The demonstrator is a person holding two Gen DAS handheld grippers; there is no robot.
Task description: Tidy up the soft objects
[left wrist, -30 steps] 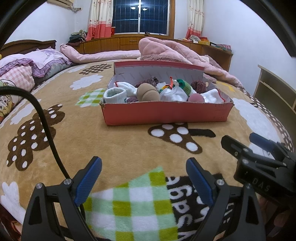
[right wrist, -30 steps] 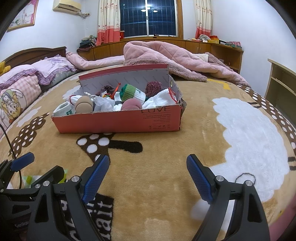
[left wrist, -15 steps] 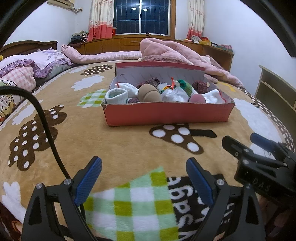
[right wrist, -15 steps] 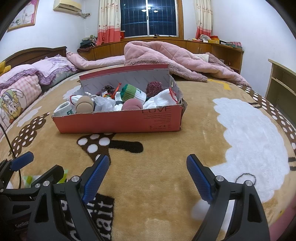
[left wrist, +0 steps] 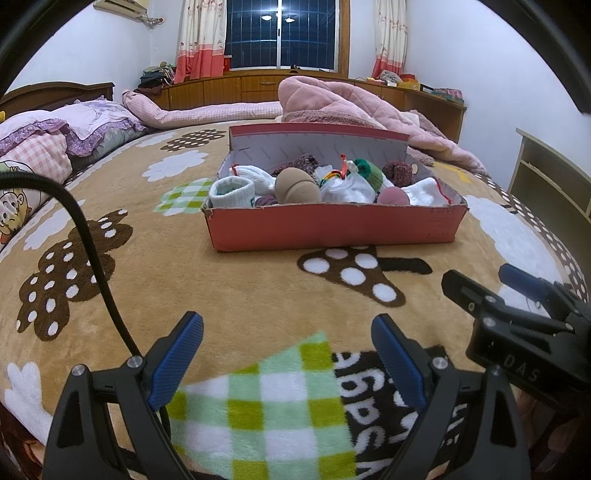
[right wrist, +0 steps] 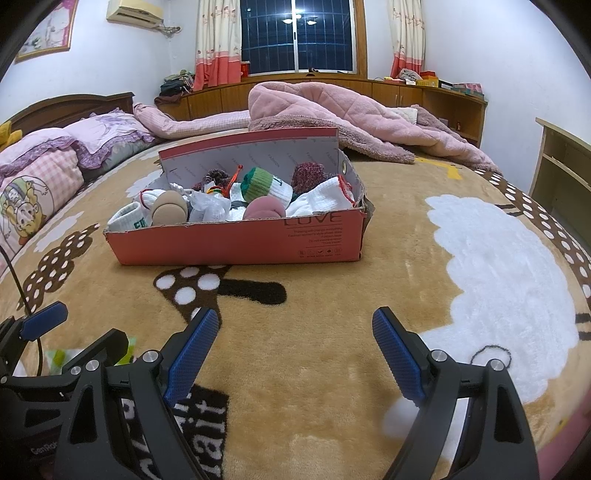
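Left gripper (left wrist: 287, 356): blue-padded fingers (left wrist: 176, 360) spread wide, nothing between them, hovering over the plush blanket (left wrist: 236, 295) on the bed. Directly under the gap, a green-and-white checked patch (left wrist: 266, 402) of the blanket print; beside the right-hand finger, black lettering. Off past that finger, the right gripper seen from the side.

Right gripper (right wrist: 291, 356): fingers (right wrist: 397, 356) likewise wide apart and empty, above bare tan blanket (right wrist: 295, 369). Just ahead of the left-hand finger, a brown spotted mushroom print (right wrist: 207, 284); beyond the right-hand finger, a large white cloud patch (right wrist: 506, 266).

Well ahead of both pairs of fingers, resting on the blanket: red cardboard box (left wrist: 332, 225), lid flap standing up at the back. Inside, packed together, rolled socks (right wrist: 317, 199) in white, a green-cuffed sock (right wrist: 260, 181), tan (left wrist: 295, 186) and dusty-pink (right wrist: 264, 206) rounded bundles, dark maroon knit pieces.

Farther out: crumpled pink quilt (right wrist: 332, 110) behind the box, pillows (left wrist: 55, 140) far to the left, wooden cabinets under a dark window (right wrist: 299, 33).
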